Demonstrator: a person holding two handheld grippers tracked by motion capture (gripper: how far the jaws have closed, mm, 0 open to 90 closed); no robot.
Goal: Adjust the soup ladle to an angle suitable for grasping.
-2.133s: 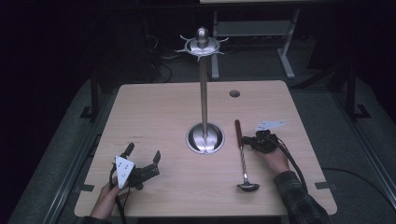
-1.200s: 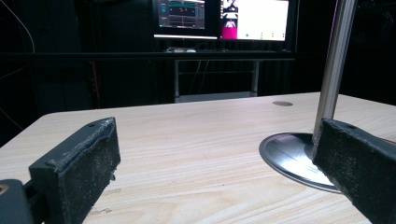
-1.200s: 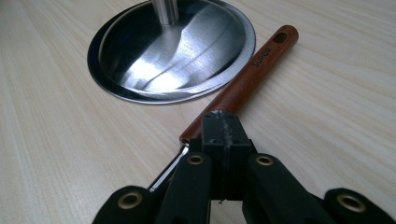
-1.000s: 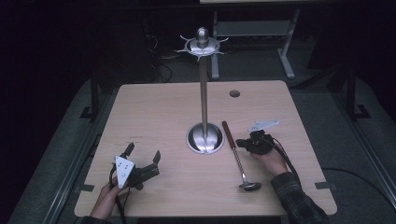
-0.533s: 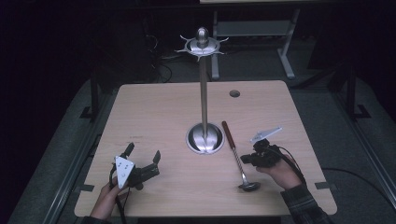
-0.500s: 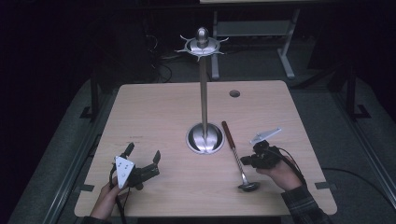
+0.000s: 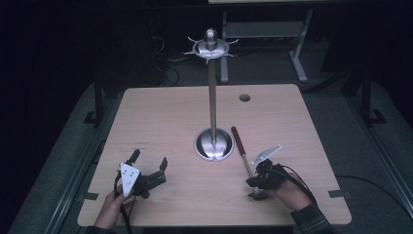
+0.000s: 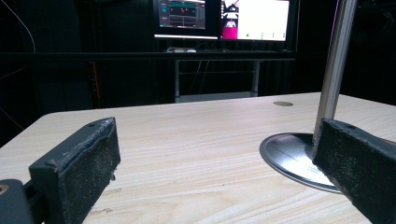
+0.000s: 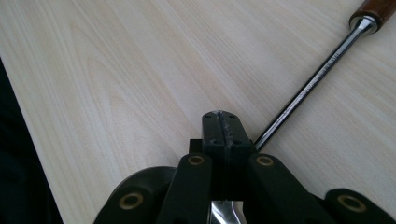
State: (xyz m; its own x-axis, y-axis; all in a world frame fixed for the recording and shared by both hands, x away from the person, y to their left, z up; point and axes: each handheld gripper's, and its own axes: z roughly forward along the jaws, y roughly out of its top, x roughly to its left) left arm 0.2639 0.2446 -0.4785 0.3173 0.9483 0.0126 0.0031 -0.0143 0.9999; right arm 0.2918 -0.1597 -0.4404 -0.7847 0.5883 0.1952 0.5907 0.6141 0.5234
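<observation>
My right claw (image 7: 258, 184) sits low over the near right part of the bench (image 7: 170, 112), its jaws pressed flat together with nothing between the tips, as the right gripper view shows. The ladle (image 7: 242, 155) lies on the bench just beside those tips: its steel shaft (image 9: 308, 88) runs out from under my claw, and the bowl end is tucked beneath the claw body. I judge I am at the step of lining up on the ladle, with no grip on it yet.

The ladle's long axis runs from the near edge away toward the far side, leaning slightly left in the high view. Its wooden handle (image 7: 236, 137) points away from me, ending just beside the round base of the stand (image 7: 214, 144); the bowl points back at me.

Next, I think, I must open this claw, straddle the thin shaft and close on it. The shaft is slick and narrow, so a square bite matters. The likely goal is the hooks at the top of the stand (image 7: 210, 46).

My left claw (image 7: 146, 168) rests at the near left, jaws spread wide and empty, aimed toward the stand.
</observation>
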